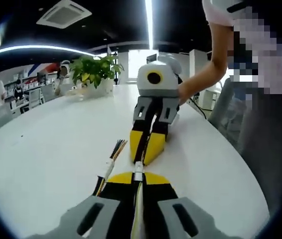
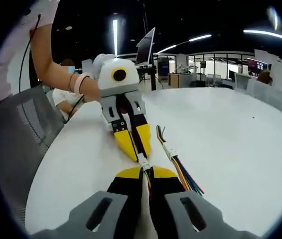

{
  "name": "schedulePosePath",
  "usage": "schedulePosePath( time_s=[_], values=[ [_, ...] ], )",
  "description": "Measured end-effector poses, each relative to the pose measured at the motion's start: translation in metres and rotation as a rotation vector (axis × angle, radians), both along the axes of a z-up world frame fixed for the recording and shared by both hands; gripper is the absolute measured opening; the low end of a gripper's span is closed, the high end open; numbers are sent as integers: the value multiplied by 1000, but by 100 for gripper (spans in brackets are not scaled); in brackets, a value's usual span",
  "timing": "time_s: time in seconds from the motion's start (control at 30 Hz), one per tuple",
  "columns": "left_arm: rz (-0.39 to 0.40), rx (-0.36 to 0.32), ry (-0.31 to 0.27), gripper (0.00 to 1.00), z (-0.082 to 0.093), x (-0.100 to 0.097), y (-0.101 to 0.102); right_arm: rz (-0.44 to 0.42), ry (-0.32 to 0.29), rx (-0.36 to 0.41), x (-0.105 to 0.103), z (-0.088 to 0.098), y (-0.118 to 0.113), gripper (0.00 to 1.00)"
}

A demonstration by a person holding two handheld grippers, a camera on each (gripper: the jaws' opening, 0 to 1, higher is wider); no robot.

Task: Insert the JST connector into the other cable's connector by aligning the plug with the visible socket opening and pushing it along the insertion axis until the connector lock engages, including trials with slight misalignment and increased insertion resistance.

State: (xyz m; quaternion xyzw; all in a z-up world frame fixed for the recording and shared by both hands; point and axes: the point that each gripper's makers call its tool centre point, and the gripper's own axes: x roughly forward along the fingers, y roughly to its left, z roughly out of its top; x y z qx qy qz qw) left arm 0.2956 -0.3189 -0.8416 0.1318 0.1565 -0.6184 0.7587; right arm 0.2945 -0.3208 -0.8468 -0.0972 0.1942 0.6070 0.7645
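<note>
My left tool [image 1: 138, 175] is closed on the white connector [image 1: 138, 176], and my right tool [image 2: 145, 169] is closed on its cable [image 2: 142, 147]. Both meet over the white surface [image 1: 51, 149], beside a loose wire bundle [image 2: 178, 167].

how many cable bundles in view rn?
2. One multicolour cable lies loose on the white table, just right of the tongs. The other cable is pinched between the left tongs and right tongs, tip to tip. More may be hidden.
</note>
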Motion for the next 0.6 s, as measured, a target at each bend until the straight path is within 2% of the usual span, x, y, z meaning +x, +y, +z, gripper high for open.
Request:
schedulePosePath(
  time_s=[0.2,0.43,0.6],
  values=[
    [-8,12,-12,0,1,3,0,-38,-20,6,3,0,1,2],
    [26,-2,2,1,0,9,5,-55,-33,9,6,0,3,2],
    [32,8,3,1,-2,8,6,-27,-86,-8,6,0,5,4]
  ],
)
